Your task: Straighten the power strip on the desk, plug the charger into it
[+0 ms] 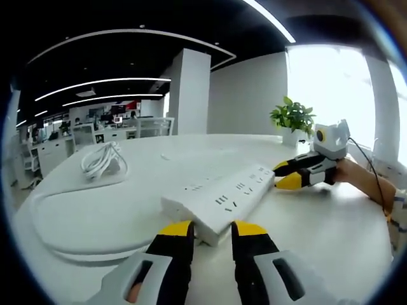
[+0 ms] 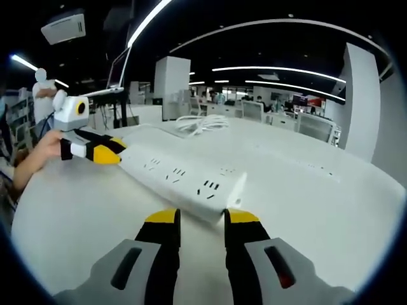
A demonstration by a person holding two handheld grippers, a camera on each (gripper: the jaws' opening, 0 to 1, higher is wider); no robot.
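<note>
Jaws of both grippers, left gripper [image 1: 212, 230] and right gripper [image 2: 201, 217], are being held apart at opposite ends of the strip [image 1: 224, 196], mid-frame on the desk [image 1: 331, 235]. Straightening is being done; plugging is pending, charger unidentified.

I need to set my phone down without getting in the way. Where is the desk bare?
Bare desk lies right of the power strip in the right gripper view. Crowded: both strip ends, at the left gripper and right gripper, and around the coiled cable.
</note>
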